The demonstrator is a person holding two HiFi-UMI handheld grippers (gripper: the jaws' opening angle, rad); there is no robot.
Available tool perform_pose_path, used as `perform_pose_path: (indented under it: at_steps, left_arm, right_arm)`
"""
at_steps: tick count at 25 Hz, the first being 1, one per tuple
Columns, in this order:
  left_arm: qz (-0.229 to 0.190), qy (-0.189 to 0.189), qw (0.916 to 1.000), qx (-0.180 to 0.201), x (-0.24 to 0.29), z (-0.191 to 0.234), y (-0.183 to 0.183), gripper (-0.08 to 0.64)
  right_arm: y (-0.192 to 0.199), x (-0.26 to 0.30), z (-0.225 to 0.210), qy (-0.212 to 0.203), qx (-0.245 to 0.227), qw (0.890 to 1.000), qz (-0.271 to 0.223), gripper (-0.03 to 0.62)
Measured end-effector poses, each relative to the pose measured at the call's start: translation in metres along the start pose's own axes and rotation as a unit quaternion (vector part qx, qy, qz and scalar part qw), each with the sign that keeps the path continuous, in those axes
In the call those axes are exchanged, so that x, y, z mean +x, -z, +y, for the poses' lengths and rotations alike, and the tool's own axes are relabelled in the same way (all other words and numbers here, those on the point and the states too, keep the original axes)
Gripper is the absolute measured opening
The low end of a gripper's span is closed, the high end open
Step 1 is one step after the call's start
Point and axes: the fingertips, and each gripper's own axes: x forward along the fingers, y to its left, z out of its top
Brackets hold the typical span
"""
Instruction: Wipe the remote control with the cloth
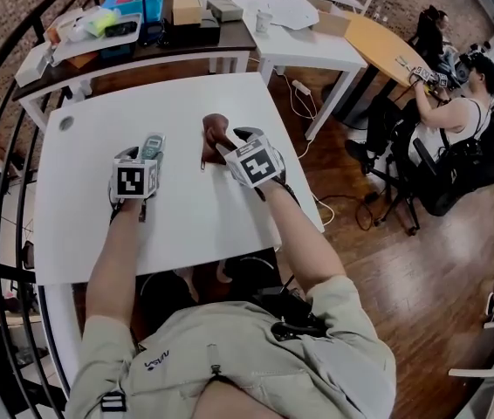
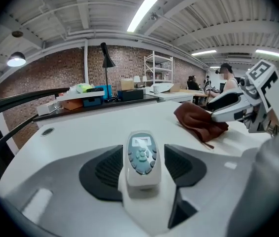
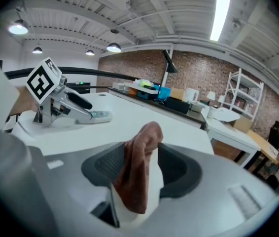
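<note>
Now the left hand-held gripper [image 1: 142,157] clamps the stiff, slick-looking remote control [image 2: 142,157] by its lower end, well in from every edge of the surface [image 1: 99,103], while the right hand-held gripper [image 1: 229,144] gapes around the soft, limp cloth [image 3: 139,167], best pinched at a bunched fold.

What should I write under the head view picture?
Left gripper holds the remote control; brown cloth sits between the jaws of the open right gripper.

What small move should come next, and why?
Probably close the right gripper on the cloth. The cloth stands loose between its open jaws, clear of one pad, while the left gripper holds the remote apart from it. Wiping likely needs a firm grip first.
</note>
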Motion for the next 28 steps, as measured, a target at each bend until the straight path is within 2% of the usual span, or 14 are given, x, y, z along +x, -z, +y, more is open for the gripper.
perform_pose_path:
  at_steps: [4, 6, 8, 11, 15, 18, 22, 28]
  left_arm:
    - [-0.069, -0.007, 0.9976, 0.002, -0.028, -0.003, -0.024, 0.228]
    - [-0.117, -0.020, 0.9930, 0.000, -0.052, -0.004, -0.041, 0.169]
    - [-0.166, -0.031, 0.9857, -0.003, -0.080, -0.008, -0.056, 0.095]
    - [-0.226, -0.042, 0.9731, 0.000, -0.124, -0.019, -0.073, 0.002]
    - [-0.286, -0.048, 0.9563, 0.034, -0.185, -0.045, -0.090, 0.002]
    - [-0.312, -0.048, 0.9465, 0.067, -0.224, -0.068, -0.085, 0.002]
    - [-0.333, -0.063, 0.9362, 0.091, -0.263, -0.091, -0.062, 0.002]
    - [-0.316, -0.054, 0.9432, 0.086, -0.279, -0.116, -0.024, 0.003]
  right_arm:
    - [-0.026, -0.032, -0.002, 0.023, 0.014, 0.998, -0.055, 0.212]
    - [-0.041, -0.053, 0.000, 0.037, 0.019, 0.995, -0.094, 0.205]
    - [-0.058, -0.079, 0.004, 0.052, 0.021, 0.989, -0.139, 0.131]
    - [-0.084, -0.127, 0.013, 0.078, 0.017, 0.974, -0.213, 0.060]
    - [-0.104, -0.187, 0.037, 0.087, 0.008, 0.956, -0.280, 0.021]
    - [-0.100, -0.217, 0.063, 0.084, 0.006, 0.950, -0.301, 0.005]
    - [-0.077, -0.234, 0.099, 0.057, 0.012, 0.954, -0.295, 0.005]
    - [-0.052, -0.248, 0.139, 0.032, 0.012, 0.959, -0.282, 0.005]
